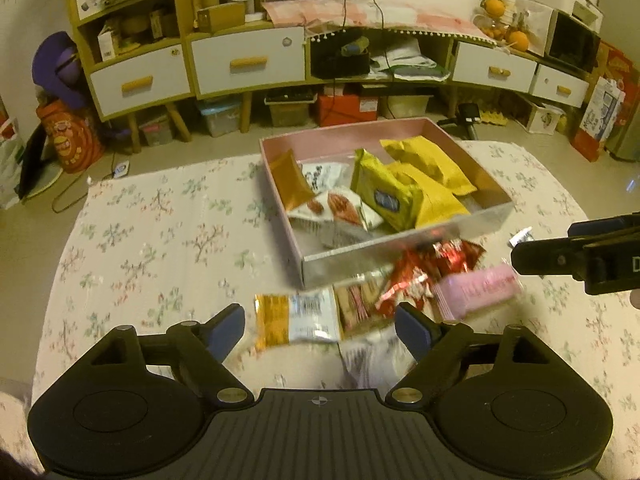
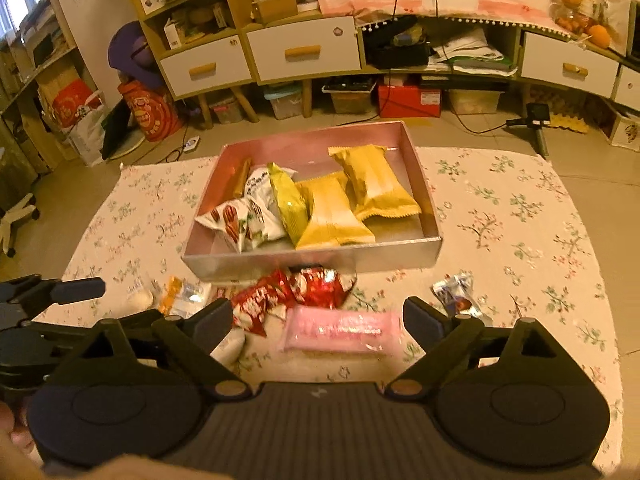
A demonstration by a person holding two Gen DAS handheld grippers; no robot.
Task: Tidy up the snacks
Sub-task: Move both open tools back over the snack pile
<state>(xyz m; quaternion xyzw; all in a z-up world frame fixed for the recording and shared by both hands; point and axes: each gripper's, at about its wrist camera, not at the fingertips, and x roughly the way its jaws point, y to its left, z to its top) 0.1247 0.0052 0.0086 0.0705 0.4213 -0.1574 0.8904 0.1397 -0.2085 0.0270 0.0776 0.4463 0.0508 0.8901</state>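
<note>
My left wrist camera looks steeply down past its fingers, close over the floral tablecloth [image 1: 160, 216]; my right one sits just beside it, facing likewise. Both share the pink box [image 1: 404, 250] [image 2: 312, 258] and the cabinets behind

Open ground: bare floral cloth [image 2: 520, 216] right of box, left too.
Blocked: loose packets [image 2: 304, 292] crowd box's near wall [image 2: 312, 258].
Box interior: near corner [image 1: 320, 244] bare.
</note>
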